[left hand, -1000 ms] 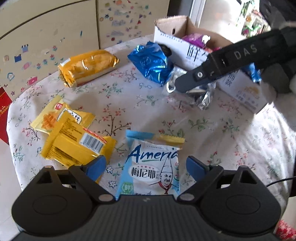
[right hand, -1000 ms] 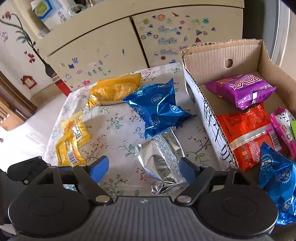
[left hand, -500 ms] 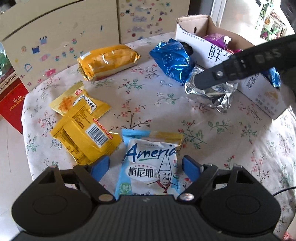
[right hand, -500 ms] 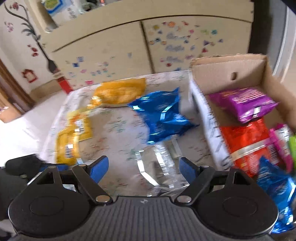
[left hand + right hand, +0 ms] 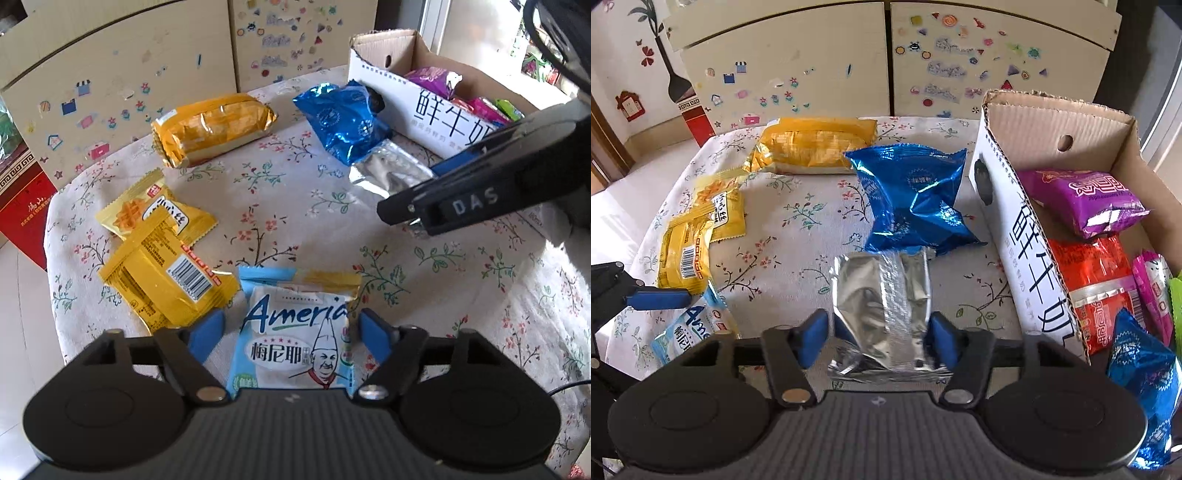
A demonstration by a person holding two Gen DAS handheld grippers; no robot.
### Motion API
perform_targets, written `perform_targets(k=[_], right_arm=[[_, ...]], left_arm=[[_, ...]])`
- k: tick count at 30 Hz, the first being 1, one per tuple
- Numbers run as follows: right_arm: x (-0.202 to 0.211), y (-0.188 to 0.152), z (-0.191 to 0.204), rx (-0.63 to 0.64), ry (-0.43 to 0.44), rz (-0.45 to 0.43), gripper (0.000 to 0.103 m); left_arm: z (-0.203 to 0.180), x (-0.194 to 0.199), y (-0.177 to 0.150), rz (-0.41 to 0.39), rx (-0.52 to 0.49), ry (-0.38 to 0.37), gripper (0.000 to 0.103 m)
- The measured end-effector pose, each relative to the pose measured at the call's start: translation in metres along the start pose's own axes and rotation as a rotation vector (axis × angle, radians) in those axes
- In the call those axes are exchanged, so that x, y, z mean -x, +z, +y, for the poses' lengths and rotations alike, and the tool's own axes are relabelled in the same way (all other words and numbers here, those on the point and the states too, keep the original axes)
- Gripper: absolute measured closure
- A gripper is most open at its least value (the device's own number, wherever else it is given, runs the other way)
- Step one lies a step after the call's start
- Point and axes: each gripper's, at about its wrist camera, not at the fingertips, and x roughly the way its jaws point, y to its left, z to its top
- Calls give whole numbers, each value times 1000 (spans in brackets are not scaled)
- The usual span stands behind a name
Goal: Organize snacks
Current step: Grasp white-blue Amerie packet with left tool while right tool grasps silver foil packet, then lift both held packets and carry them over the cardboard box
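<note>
A white and light-blue snack packet (image 5: 295, 343) with a chef drawing lies on the flowered tablecloth, between the fingers of my left gripper (image 5: 290, 330). Its jaws are closing; a strip of cloth still shows beside the left pad. A crumpled silver foil packet (image 5: 882, 310) stands between the pads of my right gripper (image 5: 877, 339). Those jaws are closing too, with both pads against the packet's sides. A right finger (image 5: 461, 206) reaches over the same silver packet (image 5: 391, 173) in the left wrist view. The cardboard box (image 5: 1027, 236) on the right holds purple, red, pink and blue packets.
A blue foil bag (image 5: 912, 195) lies just beyond the silver packet, against the box wall. A long yellow pack (image 5: 816, 144) sits at the table's far side. Two small yellow packets (image 5: 687, 247) overlap at the left edge. Sticker-covered cabinet doors stand behind the round table.
Both grippers' jaws have narrowed around their packets. The right gripper shifted so the silver packet now sits centred between its pads. The left hand stayed over the white and blue packet.
</note>
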Motion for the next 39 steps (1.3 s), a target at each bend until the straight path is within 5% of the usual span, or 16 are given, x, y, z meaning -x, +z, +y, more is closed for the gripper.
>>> perform_targets(k=[7,39], right_arm=[[2,-2,3,18,8,-7,41],[40,-4,5,56,11,-108,42]], left_arm=[[4,3,3,-11,49,-9,51],[11,28,22,-97,122,108,53]])
